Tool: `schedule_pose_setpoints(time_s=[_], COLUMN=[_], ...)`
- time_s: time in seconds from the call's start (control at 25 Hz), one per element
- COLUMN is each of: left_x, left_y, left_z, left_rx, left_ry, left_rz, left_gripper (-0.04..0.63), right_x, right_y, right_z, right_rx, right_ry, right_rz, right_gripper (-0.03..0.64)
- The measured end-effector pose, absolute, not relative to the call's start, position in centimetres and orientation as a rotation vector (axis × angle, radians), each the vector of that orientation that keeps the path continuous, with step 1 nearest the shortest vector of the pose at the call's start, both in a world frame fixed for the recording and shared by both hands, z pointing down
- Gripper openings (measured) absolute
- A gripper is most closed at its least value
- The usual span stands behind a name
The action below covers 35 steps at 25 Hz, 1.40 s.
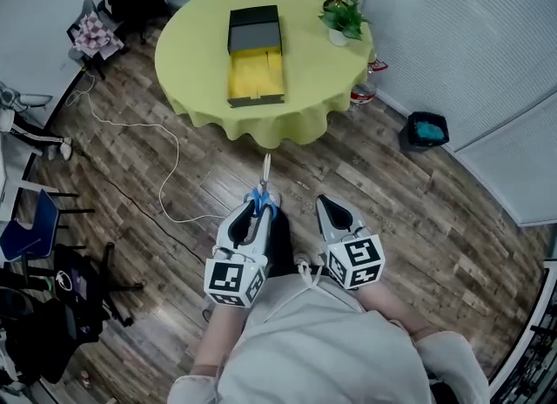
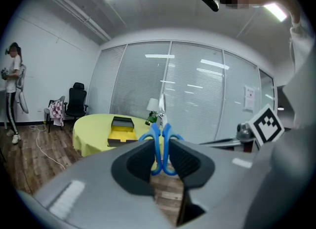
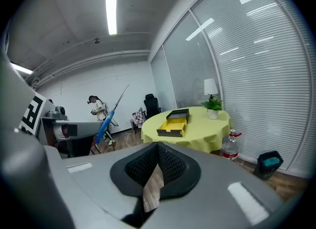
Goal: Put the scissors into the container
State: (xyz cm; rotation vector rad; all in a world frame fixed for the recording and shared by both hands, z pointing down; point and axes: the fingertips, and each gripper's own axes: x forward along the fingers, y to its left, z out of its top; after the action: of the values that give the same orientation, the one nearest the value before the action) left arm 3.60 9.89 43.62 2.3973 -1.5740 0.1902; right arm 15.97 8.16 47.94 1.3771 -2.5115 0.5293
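The left gripper (image 1: 258,206) pinches the metal scissors with blue plastic loops (image 2: 161,139) by the loops, a good holding place, with the blades poking ahead. They look light, stiff and slippery. The right gripper (image 3: 158,146) beside it is closed and empty. The black box container with yellow inside (image 1: 255,76) sits far ahead

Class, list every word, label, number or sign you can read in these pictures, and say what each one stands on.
Nothing here can be read as text.
Sheet on the glass wall: print too small to read.
Bottle label: too blurred to read.
Marker cubes: black-and-white squares only, no letters.
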Motion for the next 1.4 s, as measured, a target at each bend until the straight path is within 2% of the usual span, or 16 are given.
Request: schedule_pose_setpoints(time_s=[0.28,0.84,1.4], left_x=[2.3,-4.9,-8.8], left_y=[0.8,-20.6,-28.3], left_z=[43.5,41.8,47.3], left_rx=[2.451,2.494,2.355], left_ry=[-1.527,-1.432,-1.428], left_rz=[0.17,0.12,0.232], left_gripper=[0.095,0.095,0.095], right_x=[15.8,10.3,6.8], right_y=[-0.2,-20.2,-28.5], right_z=[46.8,44.4,48.6], right_rx=[1.488,1.61,1.525], right_ry=[-2.5,-2.403,-2.348], right_rz=[0.445,0.432,0.545], right_gripper=[0.0,0.0,0.0])
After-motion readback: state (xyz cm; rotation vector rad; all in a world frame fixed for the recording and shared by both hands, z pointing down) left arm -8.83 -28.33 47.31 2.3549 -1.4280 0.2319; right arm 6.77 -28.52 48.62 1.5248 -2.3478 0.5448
